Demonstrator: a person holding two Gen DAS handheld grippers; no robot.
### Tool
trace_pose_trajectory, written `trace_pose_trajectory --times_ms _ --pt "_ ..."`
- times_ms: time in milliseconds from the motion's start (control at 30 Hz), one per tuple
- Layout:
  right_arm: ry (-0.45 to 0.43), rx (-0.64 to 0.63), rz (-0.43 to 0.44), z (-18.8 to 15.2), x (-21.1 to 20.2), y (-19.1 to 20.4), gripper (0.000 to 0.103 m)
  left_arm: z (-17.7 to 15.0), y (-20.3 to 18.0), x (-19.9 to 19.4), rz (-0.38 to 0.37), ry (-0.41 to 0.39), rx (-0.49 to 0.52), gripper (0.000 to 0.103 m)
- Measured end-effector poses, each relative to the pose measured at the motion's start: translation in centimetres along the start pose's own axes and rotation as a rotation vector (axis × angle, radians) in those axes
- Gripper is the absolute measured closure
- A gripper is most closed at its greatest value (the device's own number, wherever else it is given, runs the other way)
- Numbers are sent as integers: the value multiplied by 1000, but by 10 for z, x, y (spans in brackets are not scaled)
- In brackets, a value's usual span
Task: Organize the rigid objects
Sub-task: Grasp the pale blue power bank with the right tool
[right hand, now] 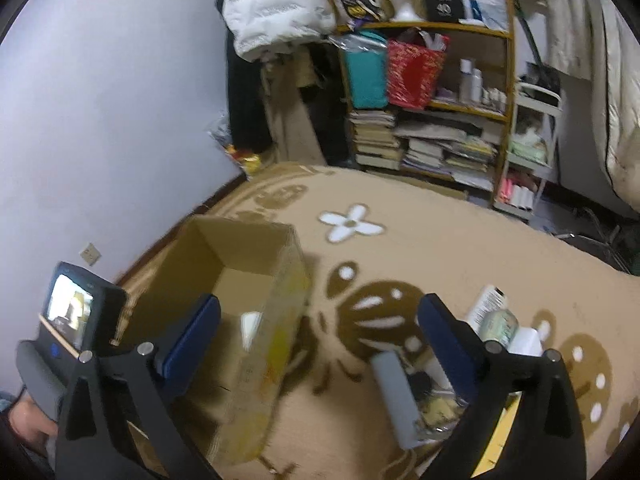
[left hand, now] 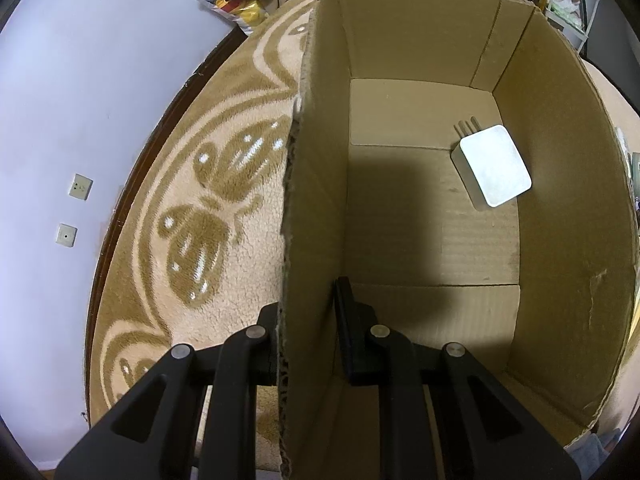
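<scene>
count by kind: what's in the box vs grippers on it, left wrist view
Cardboard box: 1
White charger inside the box: 1
Left gripper clamped on the box's wall: 1
Right gripper, open, not on the box: 0
Total: 3

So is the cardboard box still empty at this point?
No: the left wrist view shows a white charger lying on the floor of the box, near its right wall.

A tan carpet (right hand: 420, 216) with brown butterflies and a white flower covers the floor beside a pale lilac wall (left hand: 80, 80). A cluttered wooden bookshelf (right hand: 432, 96) stands at the far end.
</scene>
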State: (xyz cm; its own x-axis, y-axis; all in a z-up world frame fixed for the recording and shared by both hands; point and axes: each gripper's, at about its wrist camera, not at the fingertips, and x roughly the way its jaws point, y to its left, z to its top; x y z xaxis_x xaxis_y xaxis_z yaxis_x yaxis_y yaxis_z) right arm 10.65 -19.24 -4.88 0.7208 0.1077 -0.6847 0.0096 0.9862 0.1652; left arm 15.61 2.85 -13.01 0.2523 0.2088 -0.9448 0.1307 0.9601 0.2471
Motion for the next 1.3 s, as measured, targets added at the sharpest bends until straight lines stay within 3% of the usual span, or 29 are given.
trace_pose_trajectory --times_ms 133,467,567,867,967,1133,1233,1300 --pt "64 -30 -24 -13 11 -9 1 0 0 -2 0 -2 4 85" --pt "224 -52 -57 -41 53 -23 39 0 -4 -2 8 -4 17 85" --pt "277 -41 -81 -49 68 -34 45 0 -5 -2 11 -5 21 85" --pt "425 -15 -62 -65 93 -44 44 1 -6 -4 17 -9 29 84" --pt "437 -37 -90 -69 96 -46 46 0 -5 -4 13 -11 26 84" --pt "434 12 -59 -72 98 -52 50 -1 -5 -3 12 -14 26 84" --pt "453 22 -48 -79 107 -58 71 -1 -5 -3 18 -17 29 84" --pt "459 27 -51 -82 110 -57 74 -1 -5 -3 16 -16 28 84"
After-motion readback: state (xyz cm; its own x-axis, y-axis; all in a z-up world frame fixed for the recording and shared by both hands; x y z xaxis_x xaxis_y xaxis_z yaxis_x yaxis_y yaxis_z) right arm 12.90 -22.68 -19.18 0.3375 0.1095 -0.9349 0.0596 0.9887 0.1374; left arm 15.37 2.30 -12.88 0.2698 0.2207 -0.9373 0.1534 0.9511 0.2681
